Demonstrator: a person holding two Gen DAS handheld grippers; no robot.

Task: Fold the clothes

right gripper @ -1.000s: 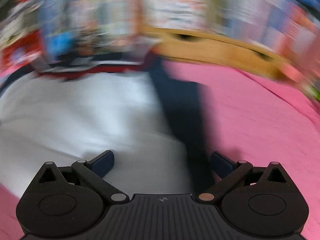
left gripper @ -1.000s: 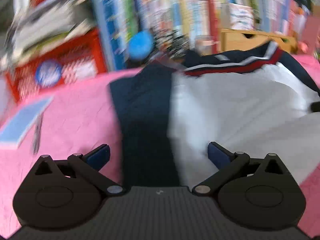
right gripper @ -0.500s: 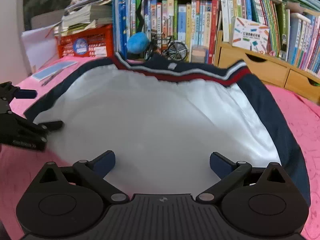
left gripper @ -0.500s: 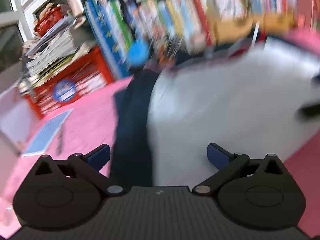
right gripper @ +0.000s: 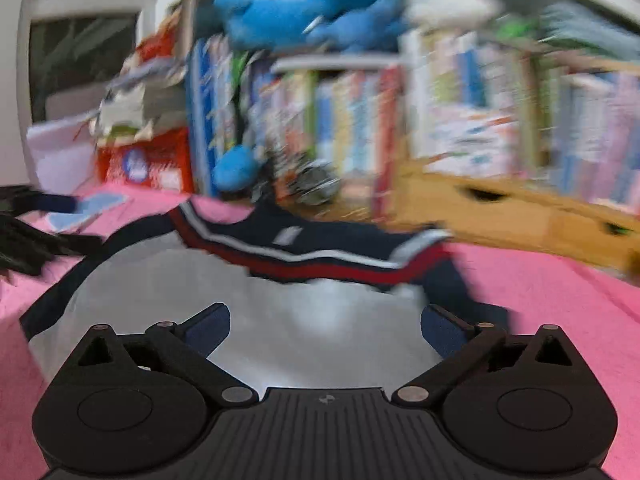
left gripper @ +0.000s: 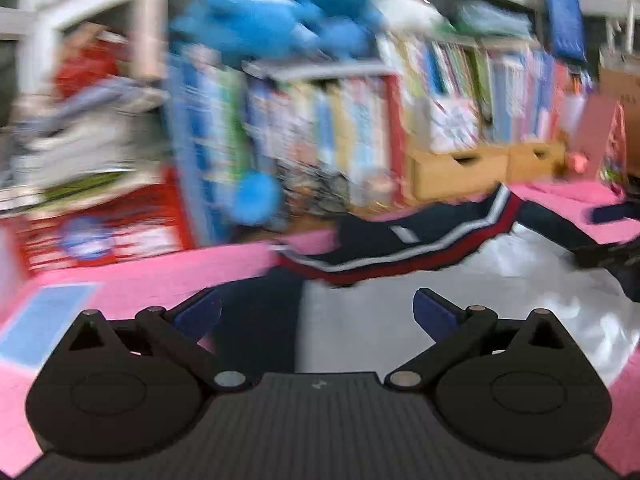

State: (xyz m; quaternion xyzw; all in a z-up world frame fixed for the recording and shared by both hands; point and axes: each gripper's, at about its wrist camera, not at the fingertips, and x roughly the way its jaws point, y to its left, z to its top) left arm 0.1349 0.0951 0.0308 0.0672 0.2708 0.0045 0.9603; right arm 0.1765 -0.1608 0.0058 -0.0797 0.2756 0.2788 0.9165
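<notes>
Shirt (right gripper: pixel 304 332) lies flat w/ collar (right gripper: pixel 304 252) far side; my left gripper (left gripper: pixel 316 316) and right gripper (right gripper: pixel 326 328) hover over its near hem, both spread, empty.

Both fisheye views are evenly bright but heavily motion-blurred, edges bowed, only the near tongs sharp.

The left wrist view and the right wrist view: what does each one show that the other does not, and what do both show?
Only the left wrist view shows the right gripper at its right edge, a brown cardboard box and a dark blue hanging cloth.

Only the right wrist view shows the left gripper at its left edge and a dark window.

Both show the white shirt with navy sleeves and a red-striped collar on the pink cover, the blurred bookshelf, the red crate and open jaws in front.
</notes>
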